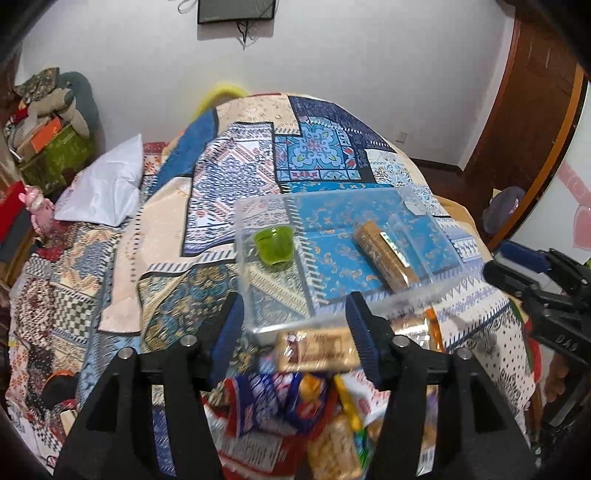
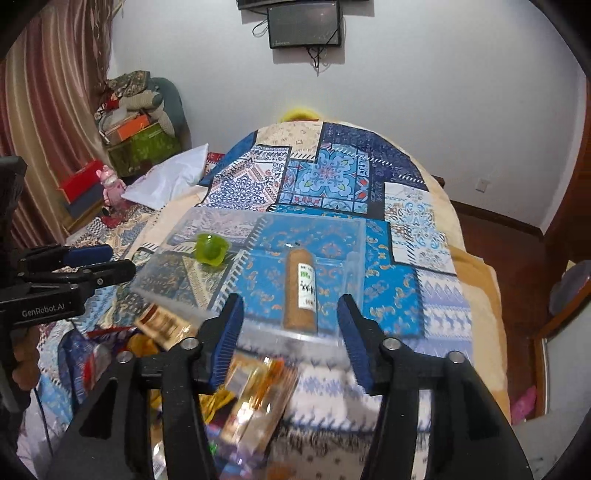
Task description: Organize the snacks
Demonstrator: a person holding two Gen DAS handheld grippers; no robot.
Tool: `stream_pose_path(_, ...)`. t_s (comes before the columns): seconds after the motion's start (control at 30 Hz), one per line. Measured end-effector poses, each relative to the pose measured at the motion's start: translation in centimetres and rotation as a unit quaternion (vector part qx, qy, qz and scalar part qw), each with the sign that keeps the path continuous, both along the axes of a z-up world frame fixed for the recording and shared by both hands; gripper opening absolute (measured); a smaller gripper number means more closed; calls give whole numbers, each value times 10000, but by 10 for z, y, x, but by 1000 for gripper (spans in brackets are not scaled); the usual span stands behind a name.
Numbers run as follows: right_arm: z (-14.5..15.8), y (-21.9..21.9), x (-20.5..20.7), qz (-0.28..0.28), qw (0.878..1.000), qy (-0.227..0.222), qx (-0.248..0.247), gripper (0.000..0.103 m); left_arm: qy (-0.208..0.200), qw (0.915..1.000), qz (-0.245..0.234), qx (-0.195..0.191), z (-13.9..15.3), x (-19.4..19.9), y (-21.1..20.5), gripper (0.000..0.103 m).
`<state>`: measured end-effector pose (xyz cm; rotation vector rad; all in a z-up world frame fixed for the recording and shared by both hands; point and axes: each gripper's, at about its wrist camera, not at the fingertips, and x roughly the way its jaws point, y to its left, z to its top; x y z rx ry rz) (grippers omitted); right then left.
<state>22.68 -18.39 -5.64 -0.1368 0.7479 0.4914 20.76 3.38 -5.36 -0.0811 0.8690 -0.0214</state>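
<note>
A clear plastic bin (image 1: 424, 291) (image 2: 258, 334) lies on the patterned bedspread. Inside it are a green jelly cup (image 1: 274, 246) (image 2: 211, 249) and a brown tube-shaped snack pack (image 1: 384, 254) (image 2: 301, 288). A heap of loose snack packets (image 1: 317, 417) (image 2: 255, 391) lies in front of the bin. My left gripper (image 1: 295, 325) is open above the heap, with a tan biscuit packet (image 1: 317, 350) between and below its fingers. My right gripper (image 2: 290, 325) is open over the bin's near edge, empty. It shows in the left wrist view (image 1: 524, 284), and the left one in the right wrist view (image 2: 92, 266).
The patterned bedspread (image 1: 236, 177) covers the bed. A white pillow (image 1: 107, 192) lies at the left. Boxes and stuffed items (image 1: 48, 122) are piled in the far left corner. A wooden wardrobe (image 1: 524, 110) stands at the right. A monitor (image 2: 304, 24) hangs on the wall.
</note>
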Motion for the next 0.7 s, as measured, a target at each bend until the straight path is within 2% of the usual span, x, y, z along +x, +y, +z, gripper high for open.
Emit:
stream_pose_path(0.1,3,-8,-18,-51,10000,-72,-5,56,-16,10000,53,63,1,-20,5,68)
stream_pose_path(0.17,3,-14,-29,-83,9999,-79,-19,56,3,9999,119,68,-1,-35,10,70)
stream_pose_path(0.37,-5,-31,-54,-234,9997,-4,1,59,235,9992,311,32,-22,-69,32,72)
stream_pose_path(0.7,-36,-59,-82,-537,9979,335,112,59,699,9966,435,9,-76,-113,46,72)
